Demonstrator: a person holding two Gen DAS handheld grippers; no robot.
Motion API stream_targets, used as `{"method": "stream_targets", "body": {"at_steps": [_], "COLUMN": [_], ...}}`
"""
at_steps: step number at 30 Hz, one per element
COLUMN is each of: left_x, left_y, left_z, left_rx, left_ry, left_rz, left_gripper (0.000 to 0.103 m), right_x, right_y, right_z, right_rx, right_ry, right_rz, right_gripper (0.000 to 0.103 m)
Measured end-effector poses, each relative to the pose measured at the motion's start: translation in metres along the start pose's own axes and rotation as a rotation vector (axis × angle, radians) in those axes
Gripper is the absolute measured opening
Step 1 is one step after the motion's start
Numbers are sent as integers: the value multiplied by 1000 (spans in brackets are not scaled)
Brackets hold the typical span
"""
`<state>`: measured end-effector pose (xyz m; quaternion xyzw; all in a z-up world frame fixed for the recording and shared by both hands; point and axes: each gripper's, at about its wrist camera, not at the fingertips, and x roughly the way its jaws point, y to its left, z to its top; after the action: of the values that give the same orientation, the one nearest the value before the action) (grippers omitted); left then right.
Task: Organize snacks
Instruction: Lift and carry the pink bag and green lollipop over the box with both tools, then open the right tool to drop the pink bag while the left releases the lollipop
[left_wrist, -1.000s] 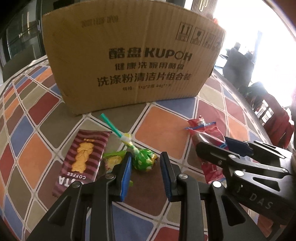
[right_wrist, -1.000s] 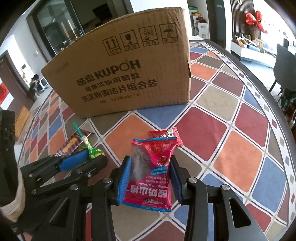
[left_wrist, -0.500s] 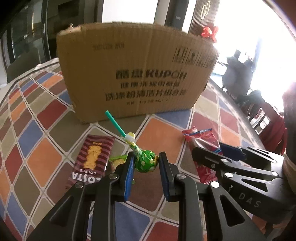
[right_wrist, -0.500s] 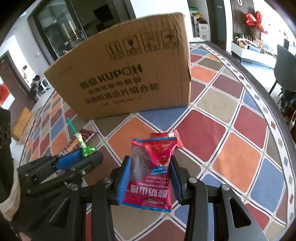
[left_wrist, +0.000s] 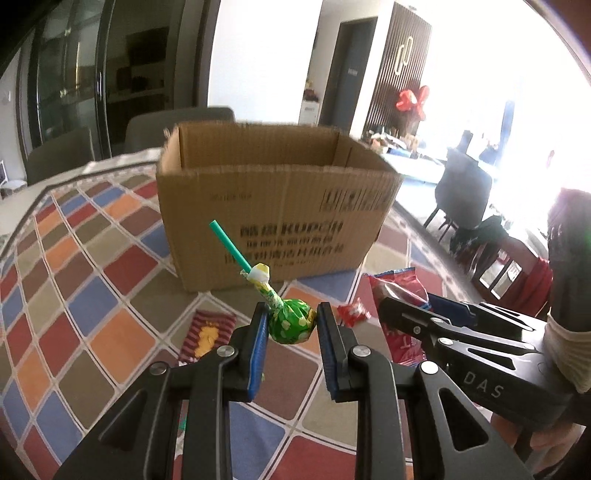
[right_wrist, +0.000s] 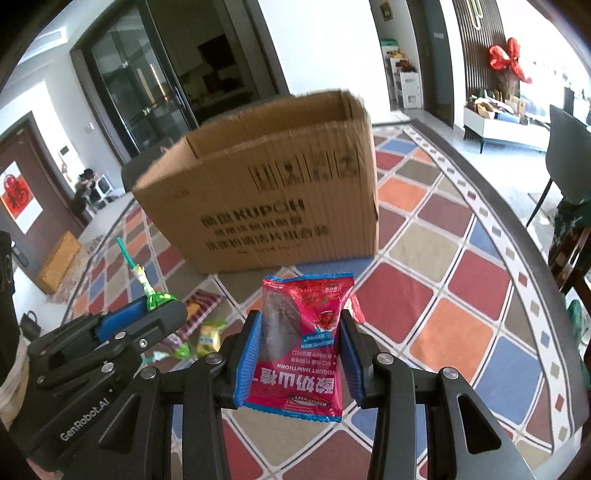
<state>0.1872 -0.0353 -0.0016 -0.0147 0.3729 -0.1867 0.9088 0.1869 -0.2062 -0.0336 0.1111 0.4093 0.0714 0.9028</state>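
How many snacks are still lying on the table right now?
3 visible: the striped coffee biscuit pack, a yellow-green candy near it, and a small red candy behind the right tool. The tools may be hiding others.

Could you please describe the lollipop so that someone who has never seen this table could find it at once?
Start at the open cardboard box on the checkered tablecloth. In front of it, the left hand-held gripper clamps the lollipop. Only it has a green stick and green spotted wrapper.

Left gripper (left_wrist: 291, 326): pads clamped on a wrapped sweet, pitched downward. Right gripper (right_wrist: 301, 354): pads pressed against a packet's sides, pitched downward, just beside the left.
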Motion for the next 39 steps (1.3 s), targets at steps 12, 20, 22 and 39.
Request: {"method": "stream_targets", "body": {"at_steps": [12, 20, 22, 39], "left_x": [-37, -46, -47, -17], "left_y": [-3, -1, 1, 16], "left_z": [40, 74, 82, 139], "left_rx": [2, 5, 5, 52], "left_ry": [-121, -166, -176, -141], "left_rz": [14, 20, 19, 41], "left_gripper": [27, 27, 27, 27], "right_x": [-37, -48, -49, -29], "right_y": [12, 21, 23, 39], "right_z": [35, 68, 76, 135], "right_rx": [-30, -78, -88, -177], "right_ry": [-136, -191, -200, -163], "right_rz": [20, 19, 18, 12], "right_gripper": [41, 42, 42, 42]}}
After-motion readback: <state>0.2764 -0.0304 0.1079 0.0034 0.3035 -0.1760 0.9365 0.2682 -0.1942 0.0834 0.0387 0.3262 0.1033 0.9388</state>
